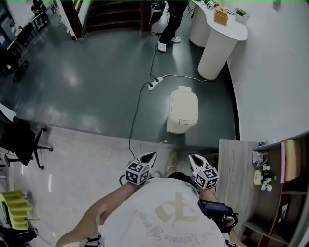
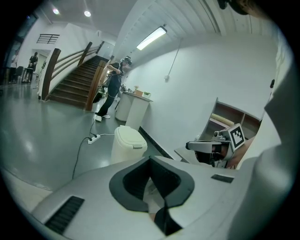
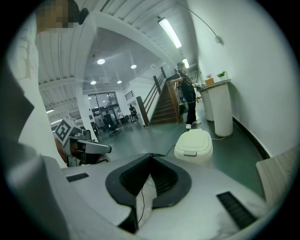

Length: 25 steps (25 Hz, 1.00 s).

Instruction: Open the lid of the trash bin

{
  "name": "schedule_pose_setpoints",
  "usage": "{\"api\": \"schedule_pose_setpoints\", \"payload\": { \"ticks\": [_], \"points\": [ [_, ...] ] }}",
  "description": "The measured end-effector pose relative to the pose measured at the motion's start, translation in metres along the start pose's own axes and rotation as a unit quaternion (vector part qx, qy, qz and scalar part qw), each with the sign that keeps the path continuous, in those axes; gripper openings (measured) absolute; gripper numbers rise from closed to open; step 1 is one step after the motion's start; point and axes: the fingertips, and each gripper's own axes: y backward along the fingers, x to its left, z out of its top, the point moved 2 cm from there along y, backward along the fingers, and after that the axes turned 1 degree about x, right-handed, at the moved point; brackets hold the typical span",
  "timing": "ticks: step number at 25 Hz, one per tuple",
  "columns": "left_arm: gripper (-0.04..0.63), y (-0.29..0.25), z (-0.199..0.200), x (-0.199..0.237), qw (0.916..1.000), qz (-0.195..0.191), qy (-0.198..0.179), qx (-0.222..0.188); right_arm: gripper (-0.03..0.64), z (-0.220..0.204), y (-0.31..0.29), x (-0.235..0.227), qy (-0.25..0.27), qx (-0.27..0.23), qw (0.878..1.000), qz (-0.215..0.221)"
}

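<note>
Floor of dark green surrounds the trash bin (image 1: 182, 112), which is set upright ahead of both tools, near the foot of the curved white wall (image 1: 275, 72). Its cream lid (image 1: 184, 103) is seen lying flat and closed.

A white power strip (image 1: 154, 84) is laid just beyond the bin's far left corner, apart from it. A dark cable (image 1: 136, 113) is run from the strip across the floor toward the person, passing to the left of the bin. Behind the bin and to its right, a round white counter (image 1: 218, 43) is placed against the wall. A standing person (image 1: 168, 29) in white shoes is seen farther back beside it, next to a wooden staircase (image 1: 113, 14).

The left tool (image 1: 147, 158) and the right tool (image 1: 194, 159) are held low, close to the body, side by side and well apart from the bin. On each, the jaws are closed tip to tip, with nothing caught between them.

A wood-grain desk (image 1: 231, 169) and an open shelf (image 1: 285, 193) are set along the wall just to the right of the right tool. A black office chair (image 1: 24, 140) is parked well off to the left. A band of open floor is left between the tools and the bin. Wide room is given on the bin's left, save for the cable; only a narrow gap is left between the bin and the wall on its right.
</note>
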Motion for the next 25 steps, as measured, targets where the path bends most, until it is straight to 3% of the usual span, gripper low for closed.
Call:
{"api": "schedule_pose_setpoints", "payload": {
  "ticks": [6,25],
  "points": [
    [0.012,-0.019,0.024,0.021,0.9997,0.024,0.004,0.0,0.005,0.014,-0.029,-0.032,-0.004,0.018,1.0,-0.001],
    [0.012,-0.142,0.102,0.043,0.999,0.027,-0.012,0.035,0.005,0.072,-0.106,-0.142,-0.025,0.027,0.999,0.037]
  ]
}}
